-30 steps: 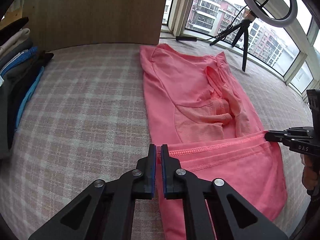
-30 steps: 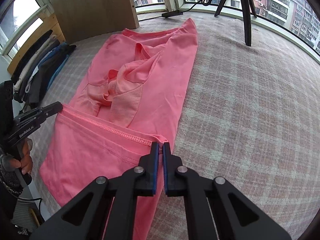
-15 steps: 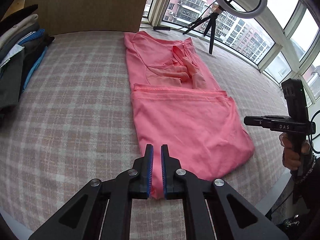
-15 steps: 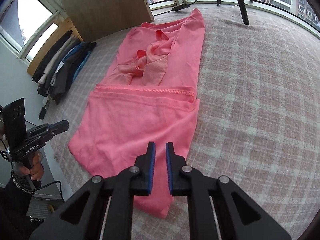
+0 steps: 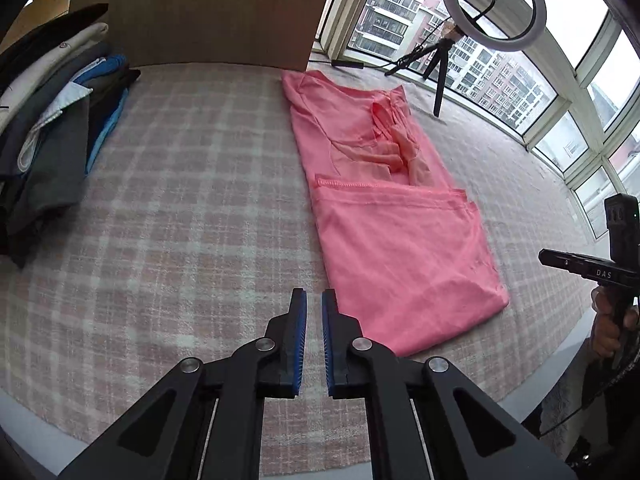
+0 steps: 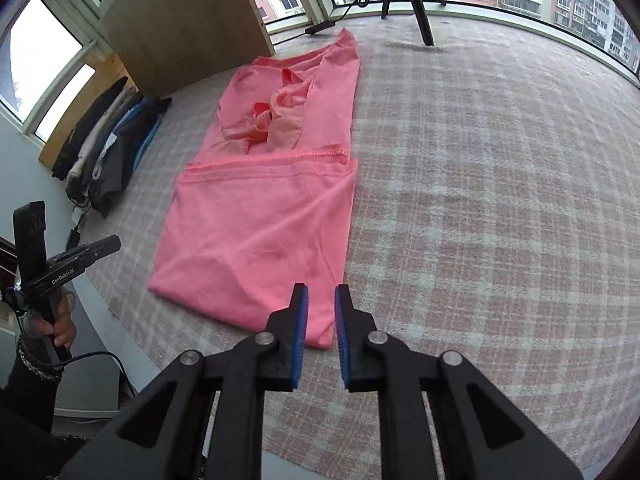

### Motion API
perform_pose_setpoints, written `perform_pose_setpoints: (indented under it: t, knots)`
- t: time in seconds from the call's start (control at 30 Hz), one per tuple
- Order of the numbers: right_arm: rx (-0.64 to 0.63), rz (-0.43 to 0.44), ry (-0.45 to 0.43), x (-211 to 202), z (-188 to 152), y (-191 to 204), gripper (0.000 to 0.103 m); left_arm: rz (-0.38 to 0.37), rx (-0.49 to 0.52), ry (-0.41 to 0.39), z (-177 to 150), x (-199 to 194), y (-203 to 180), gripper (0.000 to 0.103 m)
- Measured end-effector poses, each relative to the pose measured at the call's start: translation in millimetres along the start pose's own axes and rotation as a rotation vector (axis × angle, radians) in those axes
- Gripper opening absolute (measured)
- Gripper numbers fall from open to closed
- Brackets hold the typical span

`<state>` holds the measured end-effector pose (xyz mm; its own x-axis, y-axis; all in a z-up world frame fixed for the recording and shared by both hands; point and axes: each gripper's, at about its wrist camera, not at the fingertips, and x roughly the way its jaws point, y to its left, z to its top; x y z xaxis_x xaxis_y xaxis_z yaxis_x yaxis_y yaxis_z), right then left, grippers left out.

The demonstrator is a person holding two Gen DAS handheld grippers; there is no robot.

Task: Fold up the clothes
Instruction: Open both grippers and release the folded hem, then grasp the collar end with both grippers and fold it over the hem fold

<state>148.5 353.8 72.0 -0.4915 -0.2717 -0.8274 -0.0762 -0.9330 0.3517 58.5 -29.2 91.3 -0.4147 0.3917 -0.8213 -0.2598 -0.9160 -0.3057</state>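
A pink shirt (image 5: pixel 400 248) lies flat on the checked blanket (image 5: pixel 180 220), its lower part folded up so the stitched hem crosses the middle. My left gripper (image 5: pixel 314 300) hovers just off the shirt's near left corner, its jaws a narrow gap apart with only blanket showing between them. My right gripper (image 6: pixel 321 296) stands open above the near right corner of the shirt (image 6: pixel 256 232), not gripping it. Each view also catches the other gripper off the bed's edge: the right gripper (image 5: pixel 545 255) and the left gripper (image 6: pixel 114 243), both held in a hand.
A row of folded dark, blue and white clothes (image 5: pixel 48 140) lies along the left side. A wooden panel (image 5: pixel 200 12) stands at the back. A ring light on a tripod (image 5: pixel 440 76) stands by the windows. The bed's front edge is close below both grippers.
A second ago both grippers were shut on the hem, laying it over the shirt. They have let go, drawn back toward the front edge, and the right jaws have widened.
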Motion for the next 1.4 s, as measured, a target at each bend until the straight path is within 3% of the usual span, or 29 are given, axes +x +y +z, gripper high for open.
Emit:
perform_pose_setpoints:
  t: [0.17, 0.23, 0.3, 0.33, 0.5, 0.57, 0.9, 1.23, 1.3, 1.37, 1.4]
  knots:
    - [0.033, 0.002, -0.167, -59.3, 57.2, 6.9, 0.014, -0.007, 0.039, -0.112, 69.3, -30.7, 8.4, 0.007]
    - [-0.002, 0.003, -0.221, -76.2, 83.4, 14.9, 0.020, 0.019, 0.076, -0.148, 95.9, -32.8, 7.5, 0.009]
    - [-0.033, -0.033, -0.266, -81.6, 108.9, 22.6, 0.032, 0.030, 0.094, -0.164, 120.5, -24.9, 8.9, 0.012]
    - [-0.045, -0.047, -0.277, -79.3, 120.6, 24.2, 0.033, 0.031, 0.102, -0.160, 131.7, -15.9, 7.9, 0.015]
    - [-0.137, -0.170, -0.236, -25.8, 172.3, 25.3, 0.033, 0.031, 0.106, -0.108, 168.3, 39.6, 10.2, 0.024]
    - [-0.138, -0.182, -0.193, 5.4, 189.5, 14.4, 0.033, 0.030, 0.102, -0.087, 178.2, 61.4, 12.6, 0.028]
    - [-0.115, -0.122, 0.002, 164.7, 257.3, -33.0, 0.034, 0.058, 0.121, 0.033, 229.6, 182.4, 26.9, 0.032]
    - [-0.225, -0.063, 0.029, 221.1, 291.2, -32.7, 0.035, 0.061, 0.213, 0.062, 257.0, 232.3, 23.0, 0.041]
    - [-0.227, -0.050, 0.030, 221.4, 292.9, -33.2, 0.035, 0.054, 0.247, 0.056, 258.3, 235.4, 16.6, 0.037]
    - [-0.224, -0.034, 0.030, 220.6, 293.8, -33.4, 0.035, 0.043, 0.282, 0.053, 256.4, 238.0, 10.3, 0.012]
    - [-0.222, -0.025, 0.030, 220.2, 294.3, -33.5, 0.029, 0.038, 0.297, 0.050, 255.6, 238.7, 7.5, 0.004]
